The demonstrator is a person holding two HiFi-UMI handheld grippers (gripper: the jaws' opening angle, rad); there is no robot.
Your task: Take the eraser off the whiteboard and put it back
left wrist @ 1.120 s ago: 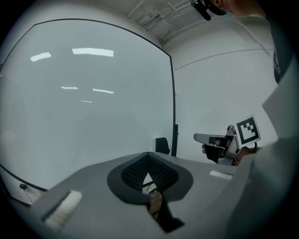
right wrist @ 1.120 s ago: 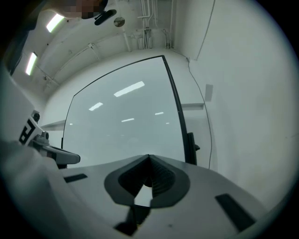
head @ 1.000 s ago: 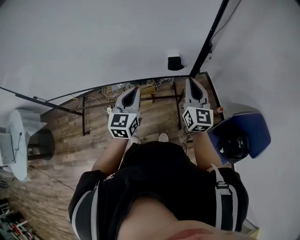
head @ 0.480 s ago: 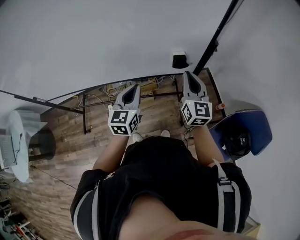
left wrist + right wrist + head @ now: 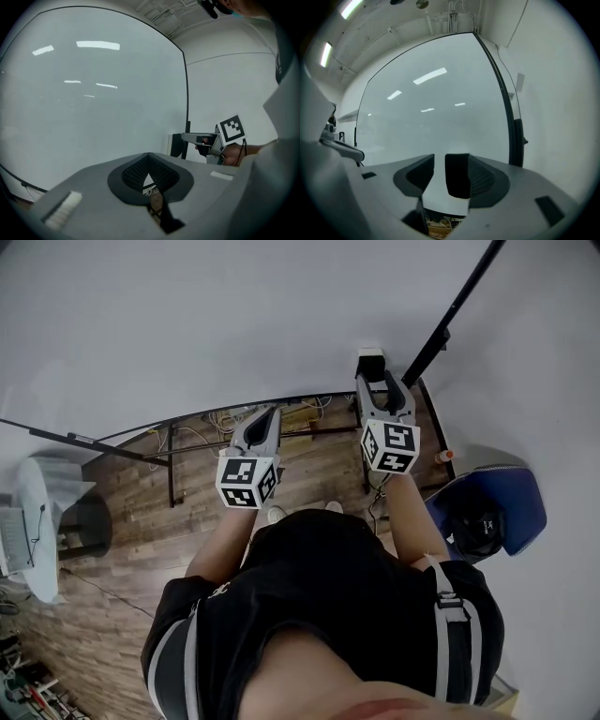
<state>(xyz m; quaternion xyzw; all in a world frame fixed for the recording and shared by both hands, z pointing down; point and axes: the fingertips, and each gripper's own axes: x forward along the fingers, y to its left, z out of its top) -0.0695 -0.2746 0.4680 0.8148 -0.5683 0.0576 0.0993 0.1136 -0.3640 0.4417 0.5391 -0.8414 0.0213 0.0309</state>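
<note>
The black eraser sticks to the whiteboard by its black right frame edge. My right gripper points at the board, and its jaws are opening. In the right gripper view the eraser stands between the jaws next to the right pad, and a white gap shows on the left, so the right gripper does not press on it. The left gripper view shows the eraser at the right gripper's tips. My left gripper hangs before the board, shut and empty, its tips meeting.
A blue chair with a dark bag on it stands at the right, by the white wall. Below the board are its stand bars, loose cables and wood floor. A round white table is at the far left.
My right gripper has moved forward and up to the eraser, and its jaws have opened around it. The left gripper has shifted a little.
</note>
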